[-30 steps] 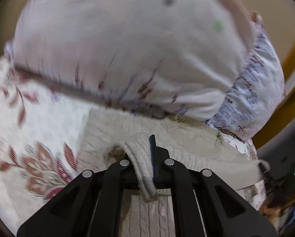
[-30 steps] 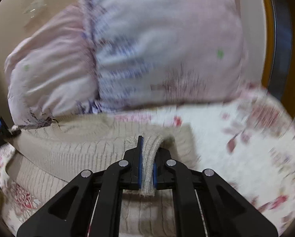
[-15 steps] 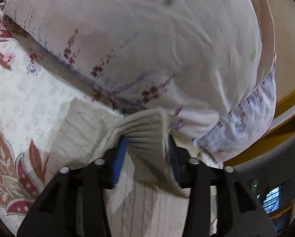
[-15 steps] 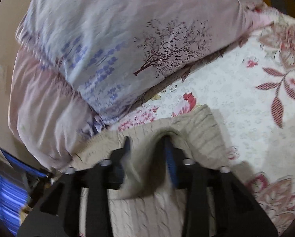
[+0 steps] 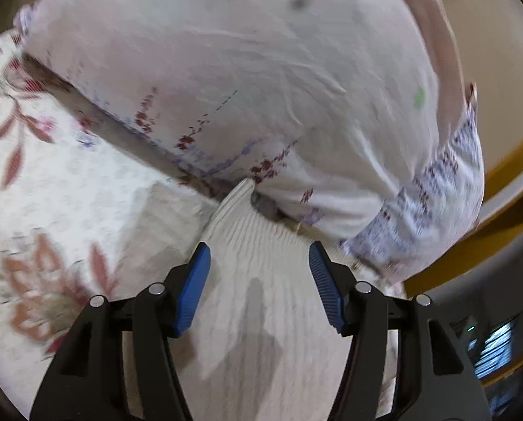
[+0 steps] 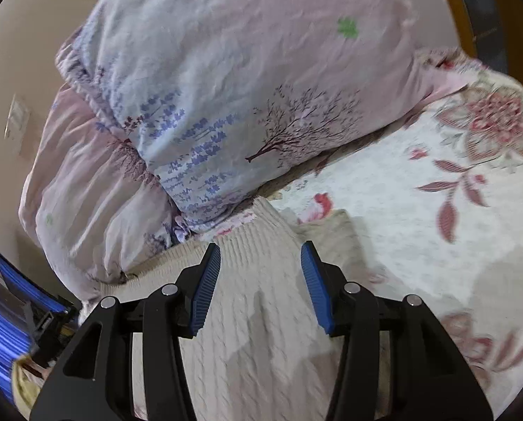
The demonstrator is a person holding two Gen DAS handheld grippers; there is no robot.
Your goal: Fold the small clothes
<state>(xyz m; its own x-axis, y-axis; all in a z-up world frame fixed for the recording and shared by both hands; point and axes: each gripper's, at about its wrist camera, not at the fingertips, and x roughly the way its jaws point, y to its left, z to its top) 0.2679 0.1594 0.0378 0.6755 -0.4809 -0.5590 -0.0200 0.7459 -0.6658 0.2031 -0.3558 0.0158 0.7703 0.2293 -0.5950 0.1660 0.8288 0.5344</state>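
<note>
The cream knit sweater [image 5: 258, 280] [image 6: 261, 301] lies flat on the floral bedspread [image 5: 68, 189] [image 6: 419, 217], its far ribbed edge touching the base of the pillow [image 5: 244, 70] [image 6: 244, 87]. The left gripper [image 5: 259, 280] and the right gripper [image 6: 260, 280] each hover over that ribbed edge with fingers [image 5: 195, 284] [image 6: 207, 280] spread wide apart, pinching nothing. The knit appears soft, light, limp and stretchy, so it will likely sag and drag on the bedspread; judged best practice is to take hold at the thicker ribbed edge near the pillow, one corner per gripper, pinching through all layers.
</note>
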